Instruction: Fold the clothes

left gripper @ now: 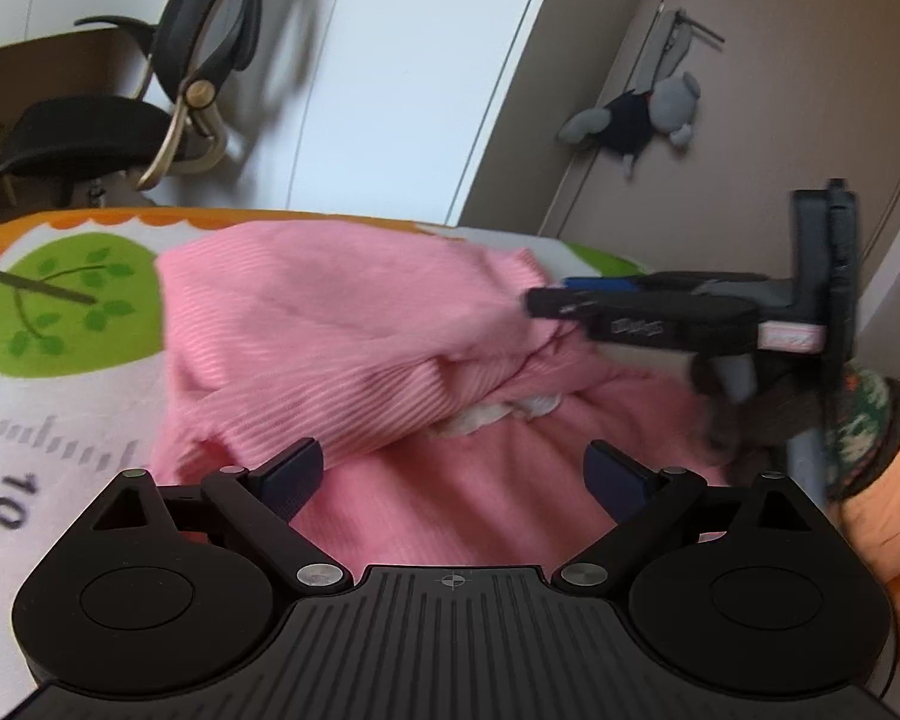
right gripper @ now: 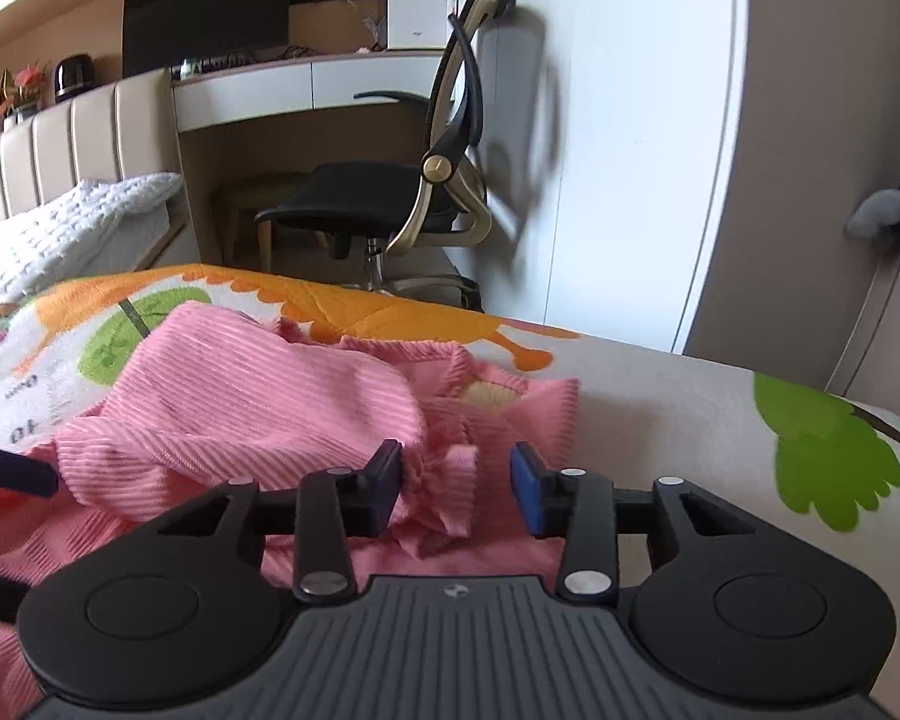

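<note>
A pink ribbed knit garment [left gripper: 330, 330] lies bunched and partly folded over itself on a printed mat. My left gripper [left gripper: 453, 477] is open just above the garment's near part, with nothing between its jaws. My right gripper [right gripper: 456, 489] is open with a crumpled fold of the pink garment [right gripper: 240, 396] lying between its blue pads, not pinched. In the left wrist view the right gripper [left gripper: 546, 303] comes in from the right, its tips at the garment's upper edge. A white label [left gripper: 504, 411] shows inside the garment.
The mat [left gripper: 60, 300] has green trees, an orange border and a ruler print. A black office chair [right gripper: 390, 204] stands beyond the mat by a desk [right gripper: 306, 90]. A white wardrobe [left gripper: 402, 72] and a hanging grey plush toy [left gripper: 636, 114] are behind. A bed [right gripper: 60, 222] lies left.
</note>
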`<state>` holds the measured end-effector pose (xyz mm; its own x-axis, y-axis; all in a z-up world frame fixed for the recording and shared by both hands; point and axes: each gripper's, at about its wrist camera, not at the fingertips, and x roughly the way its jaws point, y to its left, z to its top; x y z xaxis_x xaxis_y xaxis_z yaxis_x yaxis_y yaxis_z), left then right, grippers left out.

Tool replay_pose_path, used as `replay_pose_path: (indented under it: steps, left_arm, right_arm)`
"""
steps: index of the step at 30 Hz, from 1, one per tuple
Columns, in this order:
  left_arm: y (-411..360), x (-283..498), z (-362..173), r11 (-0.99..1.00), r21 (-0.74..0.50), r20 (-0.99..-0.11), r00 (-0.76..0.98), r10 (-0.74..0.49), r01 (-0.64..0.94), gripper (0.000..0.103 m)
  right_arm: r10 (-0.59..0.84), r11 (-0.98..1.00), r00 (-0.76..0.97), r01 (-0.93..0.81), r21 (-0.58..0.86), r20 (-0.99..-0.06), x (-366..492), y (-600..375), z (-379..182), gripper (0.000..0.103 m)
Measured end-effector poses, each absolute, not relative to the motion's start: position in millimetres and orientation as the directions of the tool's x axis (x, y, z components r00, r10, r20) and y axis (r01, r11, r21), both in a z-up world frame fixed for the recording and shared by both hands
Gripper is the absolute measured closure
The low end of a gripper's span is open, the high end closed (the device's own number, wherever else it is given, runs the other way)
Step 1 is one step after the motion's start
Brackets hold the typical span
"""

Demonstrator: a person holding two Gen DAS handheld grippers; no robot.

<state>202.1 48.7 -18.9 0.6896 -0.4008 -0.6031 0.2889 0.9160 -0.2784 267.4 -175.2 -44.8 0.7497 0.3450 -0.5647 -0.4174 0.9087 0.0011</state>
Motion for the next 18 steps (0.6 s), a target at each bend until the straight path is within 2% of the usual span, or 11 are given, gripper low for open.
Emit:
replay_pose_path:
  steps: [1, 2, 3, 7, 9, 10, 11, 14, 18]
  left_arm:
    - [51.8, 199.4, -18.3, 0.92, -0.266, -0.609, 0.69, -0.391, 0.286, 0.006]
    - [56.0, 196.6, -17.8, 0.93, -0.246, -0.614, 0.698, -0.368, 0.274, 0.006]
    - [60.3, 193.8, -17.3, 0.939, -0.225, -0.618, 0.707, -0.345, 0.261, 0.006]
    - [75.7, 196.9, -19.1, 0.967, -0.171, -0.621, 0.741, -0.256, 0.191, 0.006]
    - [81.5, 208.9, -26.6, 0.964, -0.189, -0.642, 0.719, -0.266, 0.187, 0.006]
    - [81.9, 214.6, -31.8, 0.959, -0.207, -0.658, 0.698, -0.284, 0.195, 0.006]
    - [82.2, 220.3, -37.2, 0.953, -0.225, -0.673, 0.675, -0.302, 0.203, 0.009]
    - [72.1, 223.3, -41.9, 0.964, -0.157, -0.688, 0.676, -0.264, 0.216, 0.02]
    - [63.9, 228.1, -41.0, 0.949, -0.153, -0.683, 0.665, -0.302, 0.274, 0.026]
  right_arm:
    - [0.351, 0.907, 0.753, -0.422, 0.001, -0.557, 260.4, -182.7, -41.3, 0.057]
    - [0.353, 0.905, 0.756, -0.425, -0.002, -0.551, 253.3, -191.3, -39.3, 0.047]
    - [0.354, 0.905, 0.757, -0.425, -0.002, -0.55, 246.4, -200.2, -38.1, 0.044]
    - [0.402, 0.9, 0.696, -0.421, 0.114, -0.595, 240.1, -225.0, -53.6, 0.043]
    - [0.436, 0.89, 0.664, -0.417, 0.182, -0.607, 238.2, -227.2, -68.8, 0.043]
    - [0.443, 0.887, 0.658, -0.418, 0.193, -0.609, 236.8, -225.5, -75.8, 0.045]
    - [0.447, 0.884, 0.656, -0.427, 0.189, -0.608, 234.5, -223.1, -82.7, 0.063]
    - [0.434, 0.891, 0.682, -0.42, 0.172, -0.589, 226.5, -222.1, -86.5, 0.093]
    - [0.419, 0.899, 0.682, -0.404, 0.169, -0.599, 208.9, -239.5, -83.4, 0.094]
